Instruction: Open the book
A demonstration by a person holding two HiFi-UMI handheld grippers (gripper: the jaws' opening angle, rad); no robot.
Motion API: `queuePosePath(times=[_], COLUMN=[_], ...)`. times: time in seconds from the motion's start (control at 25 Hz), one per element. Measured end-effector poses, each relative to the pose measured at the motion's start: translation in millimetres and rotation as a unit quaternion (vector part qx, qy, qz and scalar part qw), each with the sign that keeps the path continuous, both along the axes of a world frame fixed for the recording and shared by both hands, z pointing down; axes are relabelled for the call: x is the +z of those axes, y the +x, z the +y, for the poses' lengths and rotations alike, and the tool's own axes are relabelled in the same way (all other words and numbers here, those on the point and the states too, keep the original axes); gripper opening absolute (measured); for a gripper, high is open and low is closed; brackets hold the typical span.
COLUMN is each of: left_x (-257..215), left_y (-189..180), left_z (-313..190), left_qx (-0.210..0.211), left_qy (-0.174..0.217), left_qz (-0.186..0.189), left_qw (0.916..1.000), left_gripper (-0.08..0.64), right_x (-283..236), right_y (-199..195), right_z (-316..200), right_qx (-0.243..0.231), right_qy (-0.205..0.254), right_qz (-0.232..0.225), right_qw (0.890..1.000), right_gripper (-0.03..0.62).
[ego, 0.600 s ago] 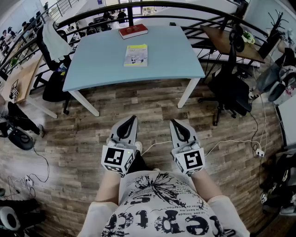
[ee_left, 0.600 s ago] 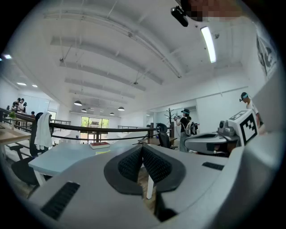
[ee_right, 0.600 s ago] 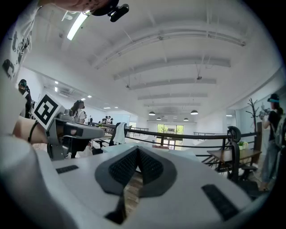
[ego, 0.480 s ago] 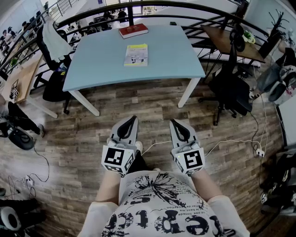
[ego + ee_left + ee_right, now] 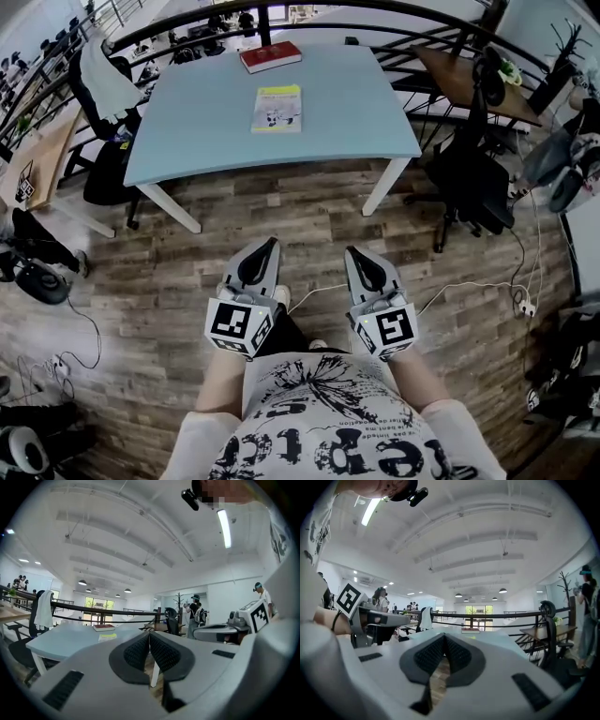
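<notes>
A closed yellow-covered book (image 5: 277, 108) lies flat near the middle of the light blue table (image 5: 187, 131), and shows small in the left gripper view (image 5: 107, 637). A red book (image 5: 270, 56) lies at the table's far edge, also closed (image 5: 103, 627) (image 5: 470, 630). My left gripper (image 5: 272, 242) and right gripper (image 5: 352, 251) are held side by side close to my body, over the wooden floor, well short of the table. Both are shut with nothing between the jaws. Each points level toward the table.
A black office chair (image 5: 466, 183) stands right of the table, another with a white garment (image 5: 105, 80) at its left. A black railing (image 5: 309, 11) runs behind the table. A brown side table (image 5: 459, 80) is at the back right. Cables (image 5: 469, 286) lie on the floor. People stand in the background.
The view has shifted slightly, so the table sits a little nearer; both grippers keep their place by my body and stay shut.
</notes>
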State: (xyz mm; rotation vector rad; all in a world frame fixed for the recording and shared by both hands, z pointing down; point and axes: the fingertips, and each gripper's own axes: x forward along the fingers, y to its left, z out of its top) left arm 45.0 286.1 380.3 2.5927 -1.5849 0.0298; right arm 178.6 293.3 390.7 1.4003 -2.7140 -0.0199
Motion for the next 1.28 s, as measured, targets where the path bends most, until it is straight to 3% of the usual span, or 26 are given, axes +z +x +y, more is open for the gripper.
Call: queuePosePath(times=[0.2,0.52,0.76,1.0,1.28], left_x=[8,-5,-4,4,22], left_y=[-18,-97,-130,-137,-122], left_z=[-41,-157,-218,-264,-325], left_qx=[0.008,0.016,0.041,0.050,0.045], left_qy=[-0.001,0.005,-0.001,-0.020,-0.038], left_qz=[0.007,0.006,-0.011,-0.006,-0.015], left_qw=[0.9999,0.9998,0.9991,0.9985,0.9981], left_gripper=[0.018,0.018,0.018,0.019,0.019], right_x=[17,2,7,7,14], right_y=[-25,-95,-124,-137,-118], right_z=[-42,-155,-217,-260,-327], right_qx=[0.005,0.023,0.054,0.056,0.057], right_qy=[-0.013,-0.006,-0.017,-0.027,-0.035], right_qz=[0.009,0.018,0.012,0.020,0.019], right_qw=[1.000,1.000,0.998,0.998,0.998], right_gripper=[0.011,0.011,0.011,0.011,0.011])
